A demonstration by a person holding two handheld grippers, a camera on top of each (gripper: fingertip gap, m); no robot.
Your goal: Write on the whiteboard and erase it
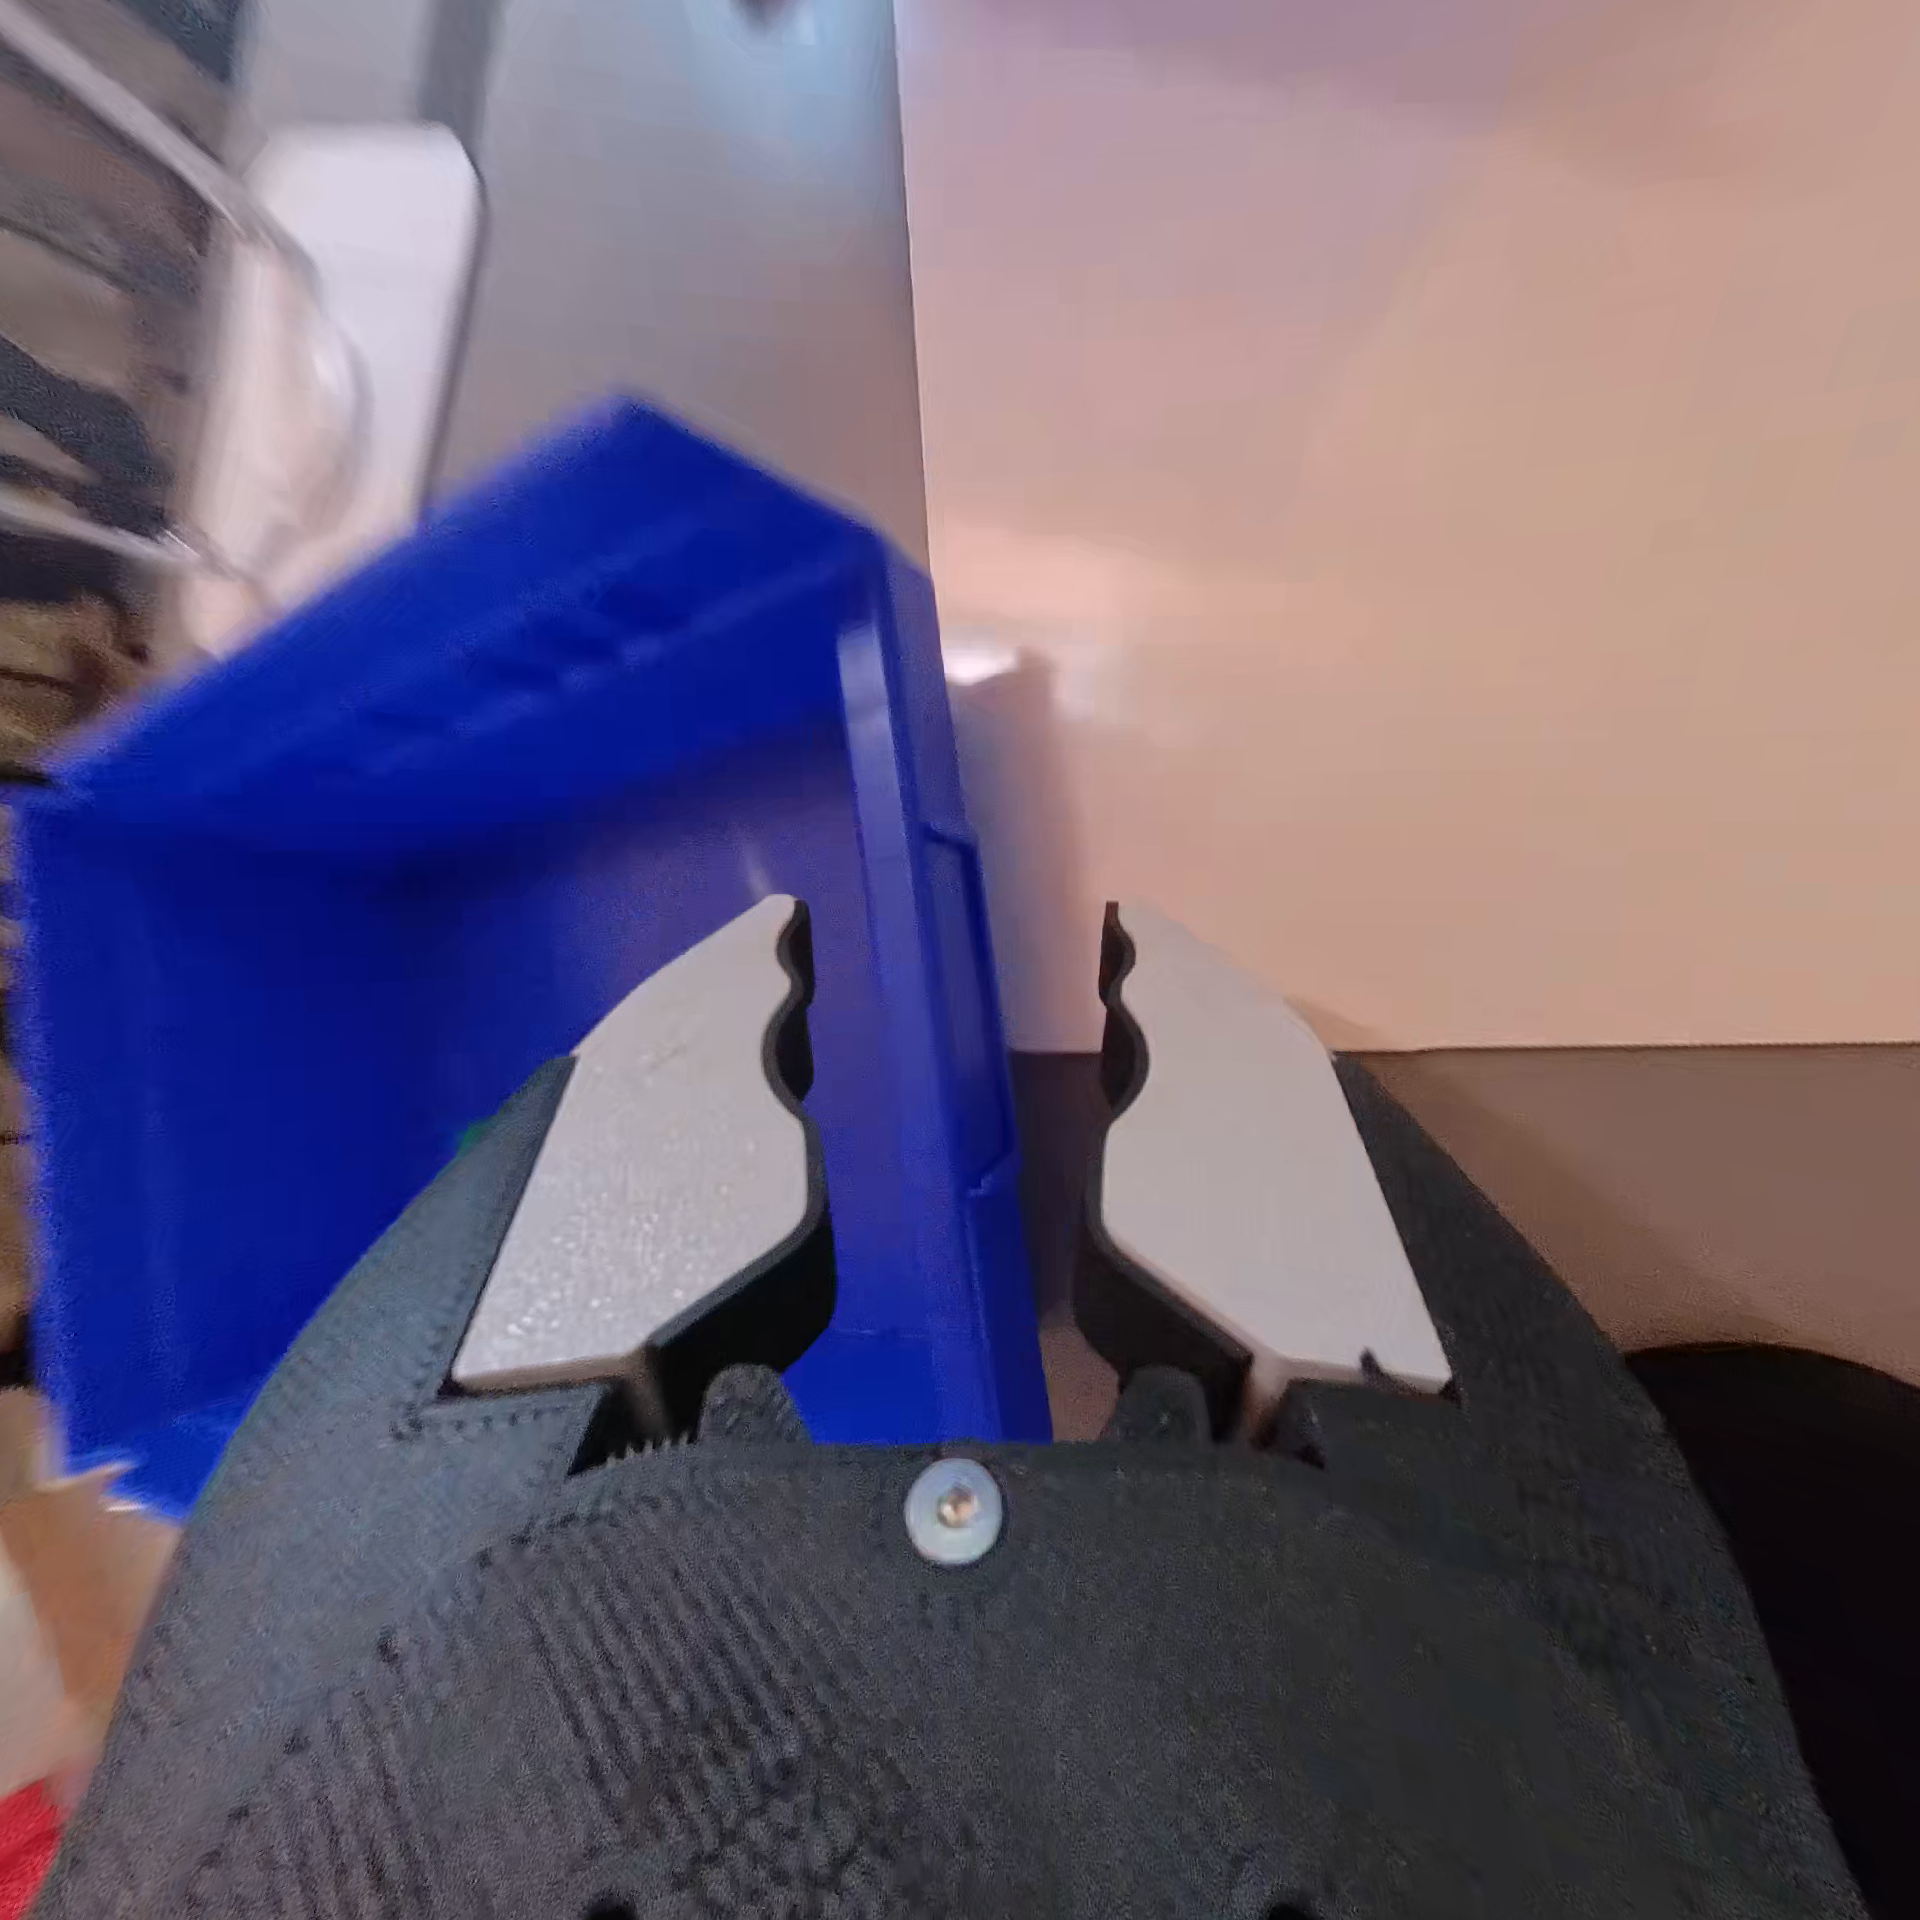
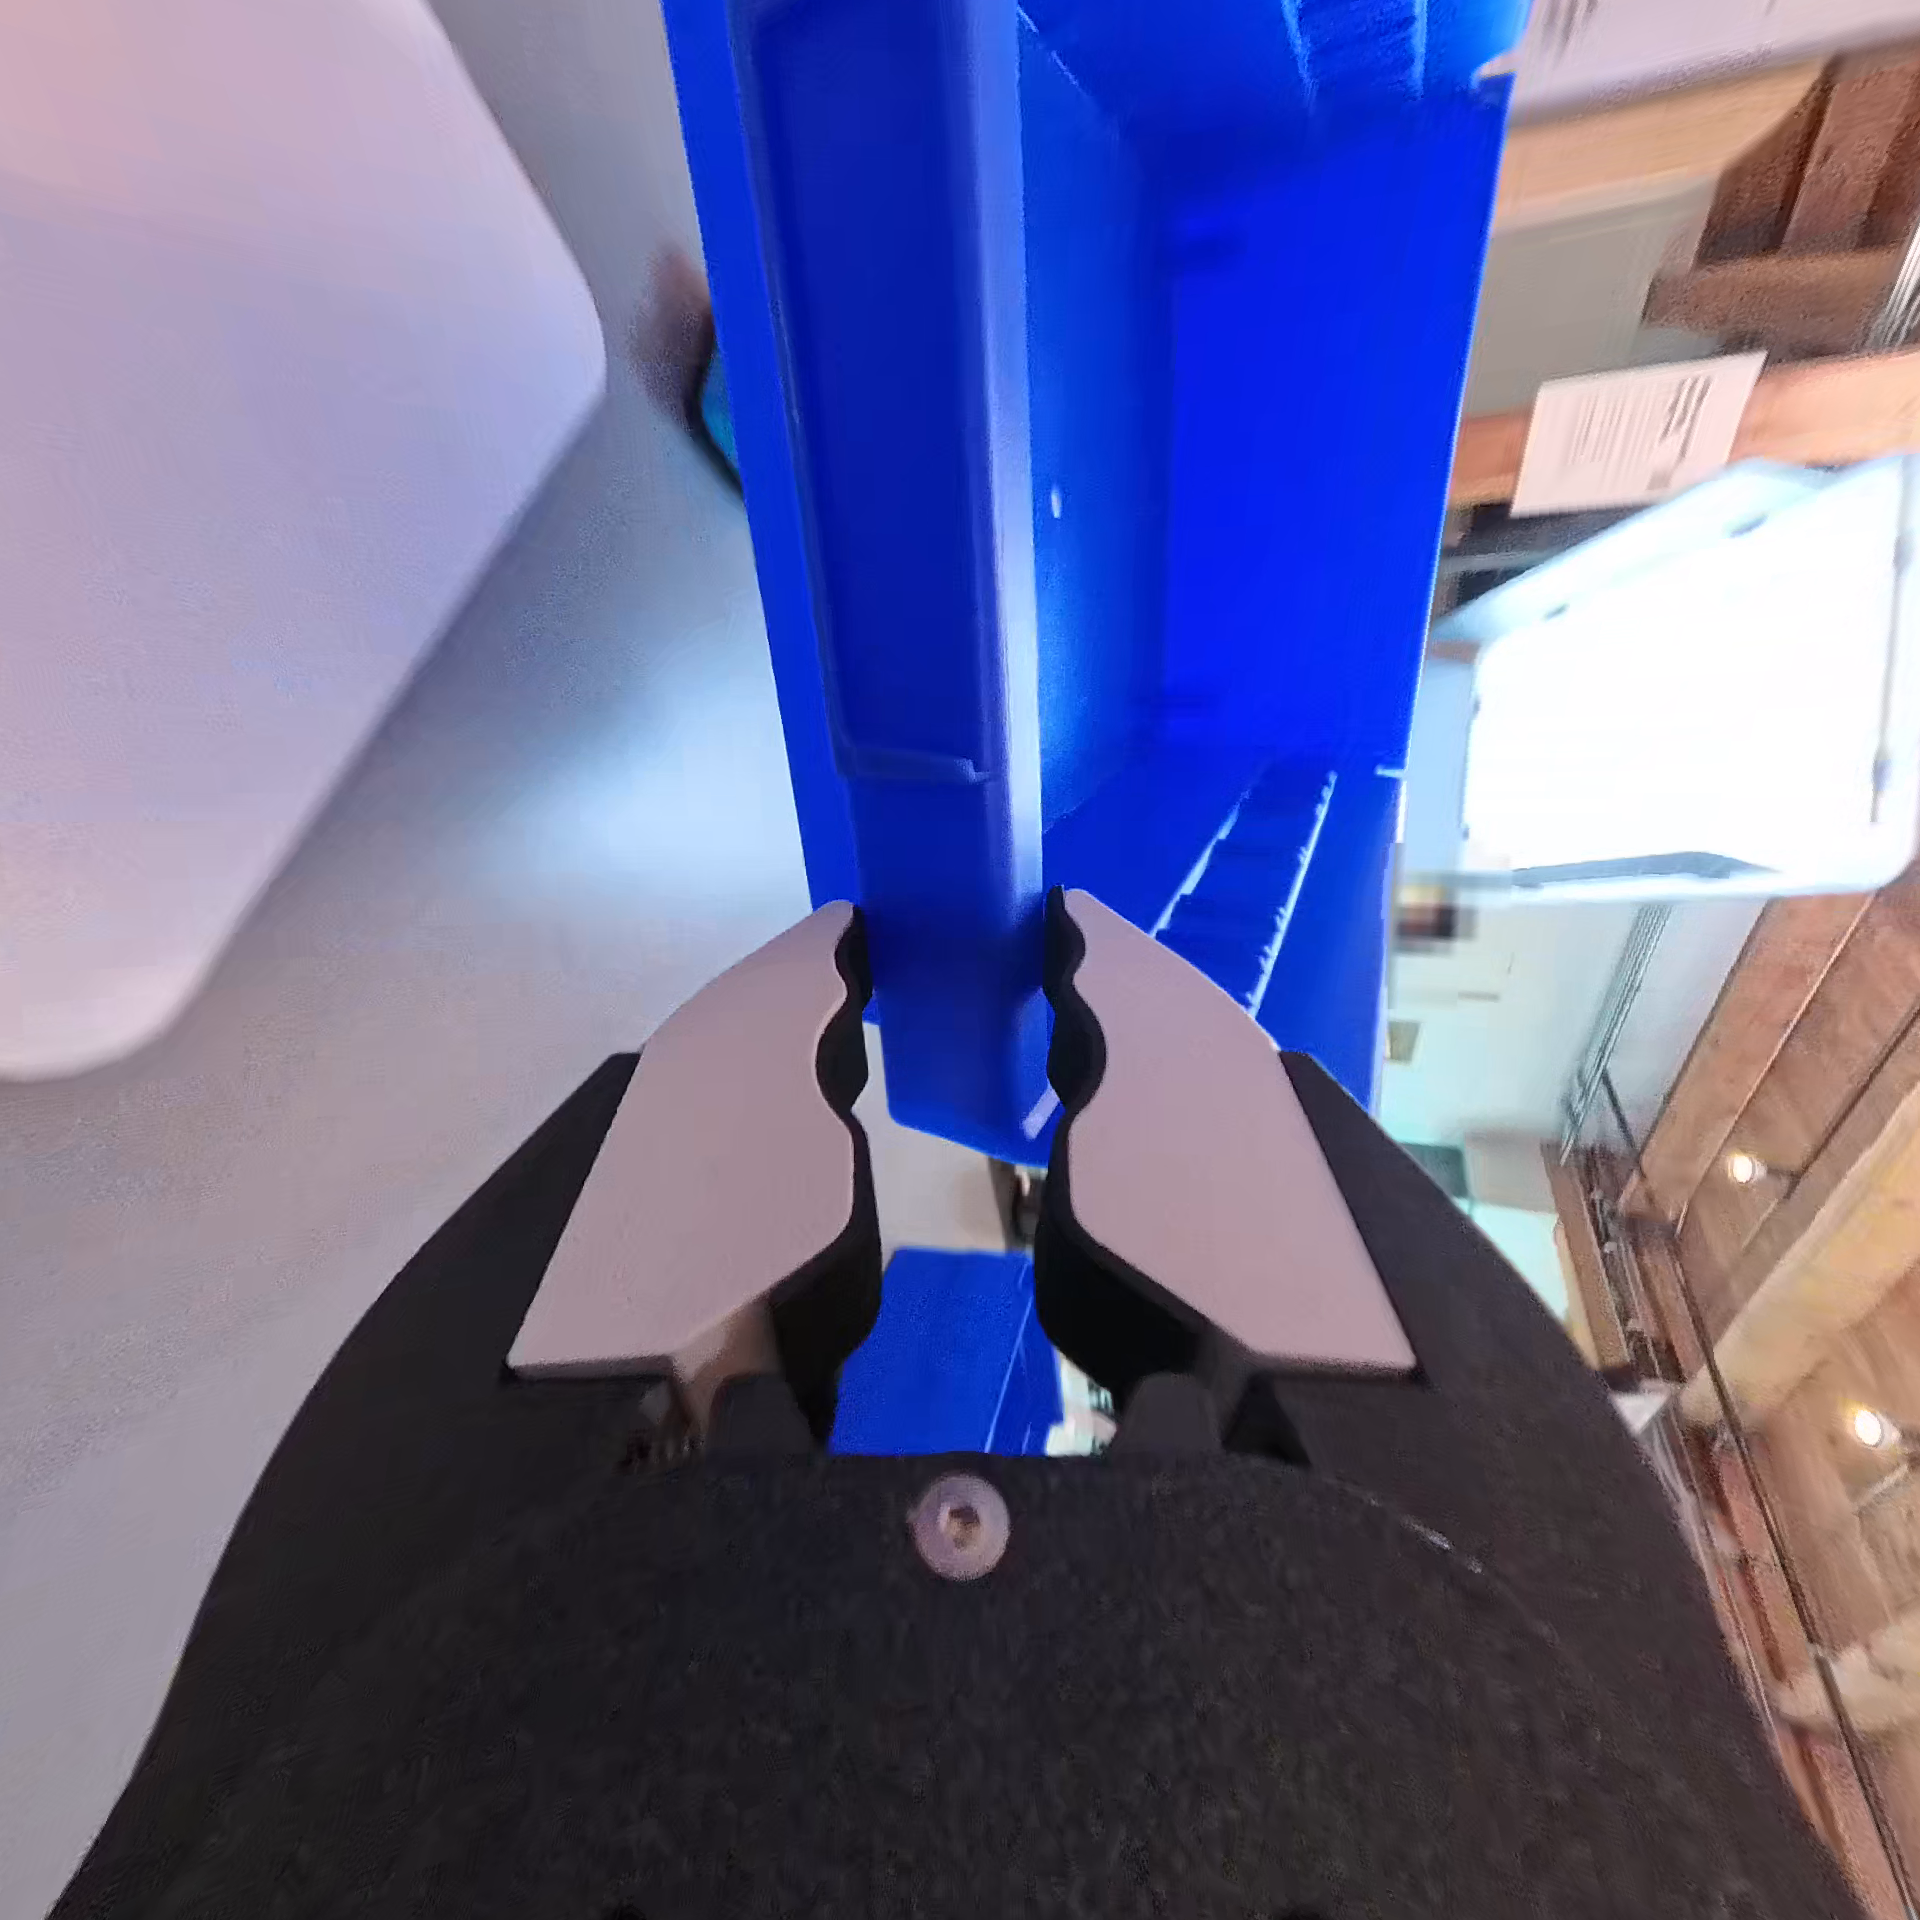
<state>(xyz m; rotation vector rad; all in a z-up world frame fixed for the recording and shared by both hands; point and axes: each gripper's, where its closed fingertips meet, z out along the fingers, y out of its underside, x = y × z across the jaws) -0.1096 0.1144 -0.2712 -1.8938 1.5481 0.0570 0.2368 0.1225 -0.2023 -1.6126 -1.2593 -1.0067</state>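
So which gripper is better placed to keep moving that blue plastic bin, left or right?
Right. The right gripper is already clamped on the rim wall of the blue plastic bin. The left gripper is open and holds nothing, with the bin's edge between its spread fingers.

Your left wrist view smears the blue bin (image 1: pixel 436 935) and the clear clutter (image 1: pixel 177 343) left of it beyond telling. In the right wrist view, the bin's (image 2: pixel 1247 416) top is cut off.
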